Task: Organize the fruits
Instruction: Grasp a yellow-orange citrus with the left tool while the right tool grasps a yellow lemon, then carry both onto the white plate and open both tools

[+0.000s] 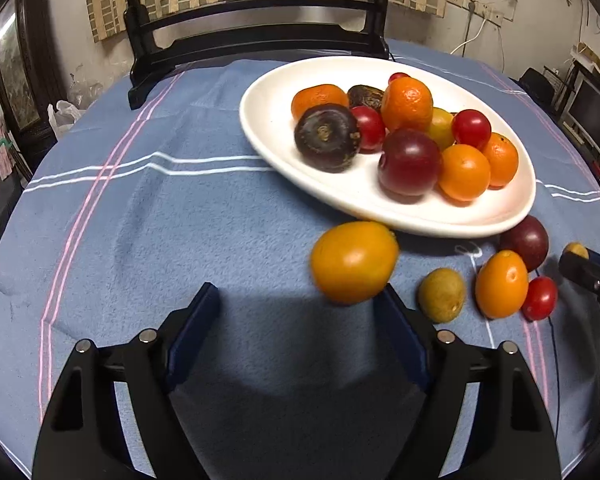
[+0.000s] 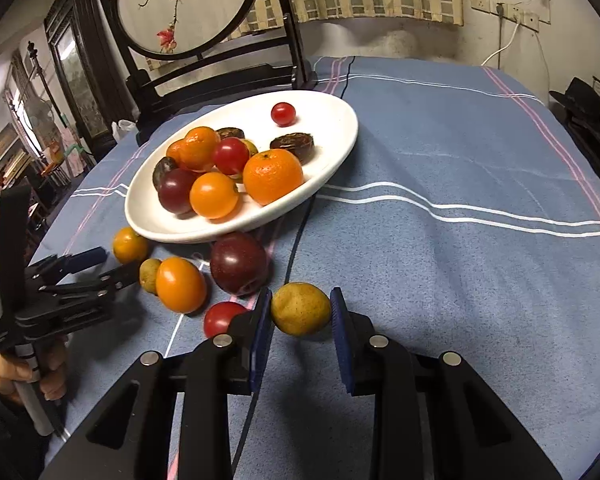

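While most of the fruit is already sitting on the white oval plate (image 1: pixel 268 128), the left wrist view is showing several pieces lying loose on the blue striped tabletop (image 1: pixel 180 240). Left tongs (image 1: pixel 300 304) are standing spread wide, gripping nothing; an orange-yellow fruit (image 1: pixel 354 262) is lying just beyond their tips, close to the right finger, its outline blurring. Further right, an olive-green fruit (image 1: pixel 441 295), a small orange fruit (image 1: pixel 501 284), a cherry tomato (image 1: pixel 539 298) and a dark red plum (image 1: pixel 526 242) are clustering just below the plate rim. On the plate, mandarins, plums, cherry tomatoes and a dark mangosteen-like fruit (image 1: pixel 327 137) are piling together. Right tongs (image 1: pixel 580 268) are entering at the frame edge, mostly cut off.

Right wrist view: right tongs (image 2: pixel 301 312) are clamping a yellow-green fruit (image 2: pixel 300 309) between both pads, and whether it is resting on the cloth or lifted is hard to judge. The plate (image 2: pixel 340 120) is lying ahead and left. Left tongs (image 2: pixel 112 266) are reaching toward the loose cluster, fingers parted. A black cable (image 2: pixel 296 240) is running under the plate edge.

Judgement: task is looking well past halfway; about six pieces are remaining off the plate, one of them gripped. Fruits at the back of the pile are overlapping, so an exact count is not possible.
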The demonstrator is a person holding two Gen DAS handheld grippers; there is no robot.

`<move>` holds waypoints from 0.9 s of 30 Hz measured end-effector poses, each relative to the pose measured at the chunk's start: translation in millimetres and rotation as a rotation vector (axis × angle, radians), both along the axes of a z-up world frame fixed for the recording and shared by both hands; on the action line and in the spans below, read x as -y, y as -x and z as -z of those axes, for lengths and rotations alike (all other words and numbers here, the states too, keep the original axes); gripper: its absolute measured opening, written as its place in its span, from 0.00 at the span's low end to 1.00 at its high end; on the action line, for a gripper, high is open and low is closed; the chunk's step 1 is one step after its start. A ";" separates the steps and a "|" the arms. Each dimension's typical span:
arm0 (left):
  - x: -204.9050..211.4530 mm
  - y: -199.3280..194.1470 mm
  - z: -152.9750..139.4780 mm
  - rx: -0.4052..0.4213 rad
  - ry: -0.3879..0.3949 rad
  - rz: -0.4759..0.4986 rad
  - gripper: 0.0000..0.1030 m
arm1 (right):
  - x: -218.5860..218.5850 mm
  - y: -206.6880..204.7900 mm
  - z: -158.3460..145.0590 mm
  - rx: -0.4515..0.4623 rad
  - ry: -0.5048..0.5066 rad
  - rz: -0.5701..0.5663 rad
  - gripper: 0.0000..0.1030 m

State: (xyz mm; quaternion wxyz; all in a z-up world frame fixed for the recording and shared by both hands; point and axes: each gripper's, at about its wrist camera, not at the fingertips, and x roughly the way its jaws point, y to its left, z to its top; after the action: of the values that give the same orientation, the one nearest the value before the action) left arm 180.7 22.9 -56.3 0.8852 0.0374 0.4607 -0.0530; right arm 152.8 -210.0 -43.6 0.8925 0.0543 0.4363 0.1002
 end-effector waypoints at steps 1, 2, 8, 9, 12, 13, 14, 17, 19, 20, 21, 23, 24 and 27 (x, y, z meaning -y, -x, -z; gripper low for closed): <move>2.5 -0.9 0.3 0.010 -0.002 0.005 0.76 | -0.5 -0.2 0.4 -0.003 0.000 -0.004 0.29; 5.0 -2.2 0.6 0.019 -0.001 0.009 0.72 | -0.4 -0.3 1.0 -0.005 -0.001 -0.007 0.29; 22.6 -5.6 -2.9 0.036 0.014 0.046 0.37 | 2.3 -0.3 0.5 -0.001 -0.003 0.005 0.29; 22.3 -4.8 -3.0 0.035 0.017 0.042 0.37 | 2.3 -0.1 0.3 0.002 0.001 0.008 0.29; 17.7 -0.8 -8.9 0.012 0.045 0.045 0.37 | 2.6 1.3 -1.4 0.016 0.000 0.012 0.29; 15.5 2.7 -13.2 0.013 0.059 0.047 0.37 | 2.9 1.6 -1.8 0.021 -0.003 0.014 0.29; 14.5 4.5 -16.0 0.016 0.063 0.049 0.37 | 3.1 1.9 -2.5 0.025 -0.007 0.015 0.29; 12.6 13.7 -29.8 0.032 0.075 0.065 0.37 | 2.4 4.5 -6.9 0.051 -0.014 0.024 0.29; 10.9 17.6 -41.0 0.046 0.086 0.077 0.37 | 1.4 5.7 -13.9 0.070 -0.032 0.029 0.29; 10.5 18.4 -48.3 0.056 0.092 0.082 0.37 | 1.0 6.4 -18.2 0.079 -0.042 0.028 0.29; 10.2 16.8 -54.1 0.064 0.098 0.084 0.37 | -1.1 6.6 -26.1 0.101 -0.052 0.024 0.29; 10.2 13.1 -65.1 0.080 0.109 0.091 0.37 | -5.2 5.7 -36.5 0.134 -0.048 0.015 0.29; 11.4 8.7 -71.9 0.089 0.115 0.095 0.37 | -8.9 2.8 -43.4 0.156 -0.038 0.007 0.29; 15.6 -5.9 -83.3 0.105 0.118 0.084 0.37 | -17.4 -13.5 -57.0 0.186 -0.033 -0.008 0.29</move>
State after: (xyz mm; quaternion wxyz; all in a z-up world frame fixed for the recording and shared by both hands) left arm 186.6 7.3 27.0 0.9058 0.0070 0.4076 -0.1153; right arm 166.2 -192.6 13.5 0.9278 0.0579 0.3499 0.1157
